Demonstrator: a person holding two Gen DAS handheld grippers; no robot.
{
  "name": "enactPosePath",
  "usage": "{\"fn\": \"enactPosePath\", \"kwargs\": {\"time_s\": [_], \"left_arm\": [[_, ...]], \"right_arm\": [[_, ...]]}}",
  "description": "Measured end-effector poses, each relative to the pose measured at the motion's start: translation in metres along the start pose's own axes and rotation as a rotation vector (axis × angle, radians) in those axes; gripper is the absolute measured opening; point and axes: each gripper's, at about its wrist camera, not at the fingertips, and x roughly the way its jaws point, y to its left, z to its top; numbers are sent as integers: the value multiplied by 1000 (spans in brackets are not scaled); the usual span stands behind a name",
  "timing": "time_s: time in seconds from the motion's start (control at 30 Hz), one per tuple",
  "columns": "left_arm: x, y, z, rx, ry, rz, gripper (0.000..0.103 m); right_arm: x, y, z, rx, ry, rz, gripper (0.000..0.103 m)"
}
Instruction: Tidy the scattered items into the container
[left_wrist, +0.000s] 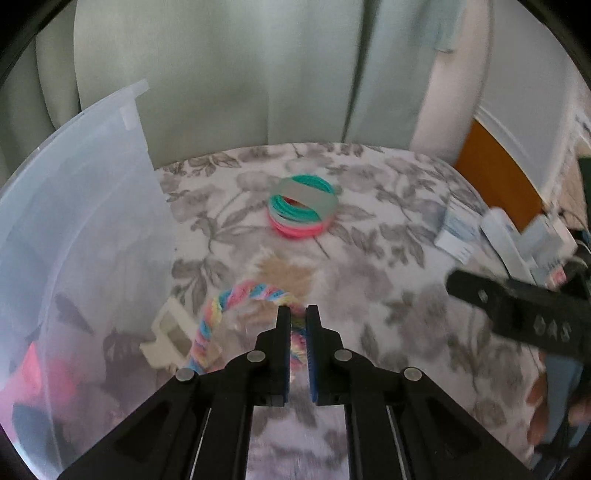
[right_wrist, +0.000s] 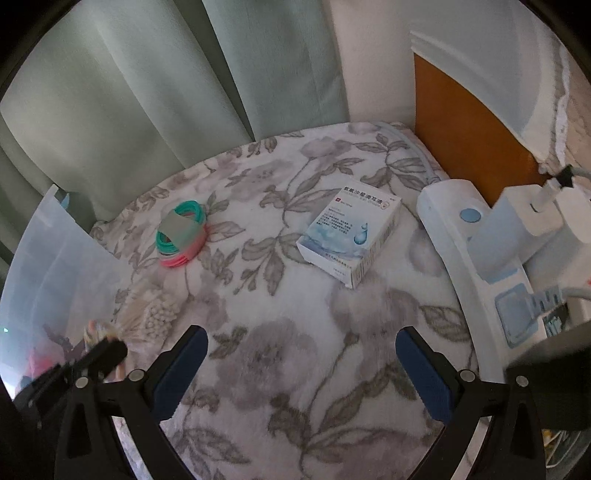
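task partly done. clear plastic container (left_wrist: 85, 229) sits on the left of the floral blanket (left_wrist: 388, 314), and some pink and dark items show blurred through its wall, so a few things look already inside. left hand-held gripper (left_wrist: 297, 317) is pressed together, pinching a pastel twisted rope (left_wrist: 221, 306) just beside the container wall, not yet over the rim. right hand-held gripper (right_wrist: 301, 350) is spread wide, holding nothing, above bare blanket. left to do: rope into the container, then the stack of teal and pink bands (right_wrist: 183, 232) mid-blanket, the white and blue box (right_wrist: 351, 236) near the right side, a pale clip (left_wrist: 168, 339) by the container, and beige dried sprigs (right_wrist: 147, 314) near it.
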Motion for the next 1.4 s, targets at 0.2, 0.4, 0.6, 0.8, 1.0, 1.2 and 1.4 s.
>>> {"fn": "enactPosePath", "kwargs": {"time_s": [0.2, 0.4, 0.6, 0.8, 1.0, 1.2, 1.4], "left_arm": [[16, 4, 13, -34, -8, -1, 12], [27, 6, 19, -39, -11, -29, 21], [34, 10, 21, -36, 7, -46, 67], [40, 3, 20, 33, 21, -35, 76], [52, -7, 15, 104, 48, 18, 82], [58, -12, 14, 114, 49, 76, 81], [57, -7, 16, 78, 35, 90, 72]], "right_arm": [[11, -3, 8, -5, 6, -6, 103], [18, -5, 11, -7, 10, -7, 103], [22, -8, 13, 12, 2, 6, 103], [24, -14, 16, 35, -17, 28, 103], [28, -21, 19, 63, -32, 43, 103], [34, -20, 29, 82, -43, 36, 103], [42, -17, 37, 83, -41, -20, 103]]}}
